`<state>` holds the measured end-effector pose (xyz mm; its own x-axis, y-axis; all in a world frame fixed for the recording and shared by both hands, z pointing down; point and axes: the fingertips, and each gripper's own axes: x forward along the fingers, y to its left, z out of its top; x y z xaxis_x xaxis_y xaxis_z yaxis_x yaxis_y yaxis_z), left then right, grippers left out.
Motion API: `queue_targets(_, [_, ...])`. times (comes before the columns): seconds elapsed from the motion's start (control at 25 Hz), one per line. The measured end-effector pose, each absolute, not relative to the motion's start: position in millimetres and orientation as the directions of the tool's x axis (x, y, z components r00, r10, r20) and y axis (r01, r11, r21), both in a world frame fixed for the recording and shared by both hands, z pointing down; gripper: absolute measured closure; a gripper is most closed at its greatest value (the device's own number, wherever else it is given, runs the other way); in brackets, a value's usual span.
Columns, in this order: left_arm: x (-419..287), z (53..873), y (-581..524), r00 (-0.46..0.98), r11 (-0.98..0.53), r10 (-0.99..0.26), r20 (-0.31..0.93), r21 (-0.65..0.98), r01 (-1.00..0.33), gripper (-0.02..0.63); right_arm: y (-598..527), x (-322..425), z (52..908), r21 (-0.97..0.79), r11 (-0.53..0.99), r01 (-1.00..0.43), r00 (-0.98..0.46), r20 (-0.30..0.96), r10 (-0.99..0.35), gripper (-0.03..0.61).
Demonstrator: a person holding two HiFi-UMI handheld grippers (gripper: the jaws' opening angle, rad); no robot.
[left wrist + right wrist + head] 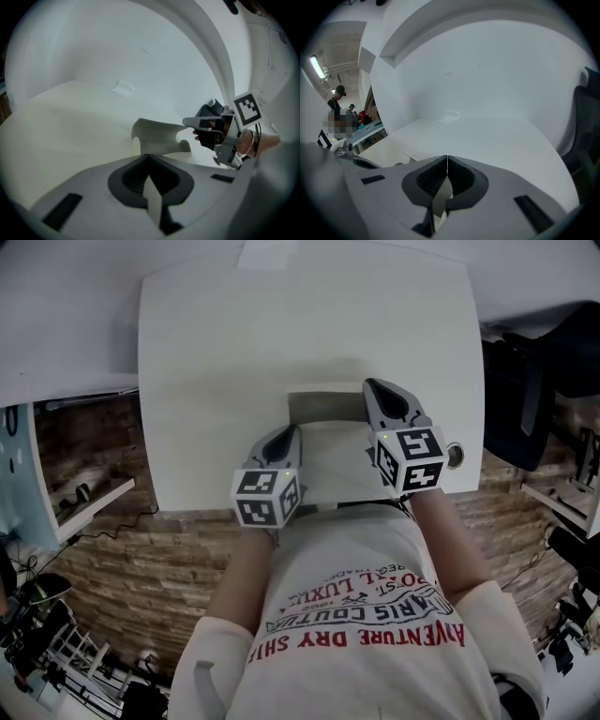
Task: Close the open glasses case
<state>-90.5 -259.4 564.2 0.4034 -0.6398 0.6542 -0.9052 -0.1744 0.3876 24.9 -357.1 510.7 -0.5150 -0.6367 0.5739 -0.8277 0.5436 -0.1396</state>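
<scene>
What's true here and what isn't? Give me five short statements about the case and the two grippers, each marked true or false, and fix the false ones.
1. The glasses case is open, with its lid raised. True.
2. The left gripper has its jaws wide apart. False: its jaws are together, and the case lies ahead of them, not between them.
3. The right gripper has its tip at the lid's top edge. True.
4. The case sits on a dark wooden table. False: the table is white.
5. The right gripper's jaws are together. True.
</scene>
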Motion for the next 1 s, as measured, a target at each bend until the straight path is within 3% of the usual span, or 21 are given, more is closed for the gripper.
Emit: queue_targets(1.0, [-93.1,563.9,-259.1,0.455,-0.214,-0.616,0.643,0.42,-0.882,0.615,-306.0,30.9,530.3,-0.214,0.462,-0.86,-0.49,0.599,-0.634,0.566])
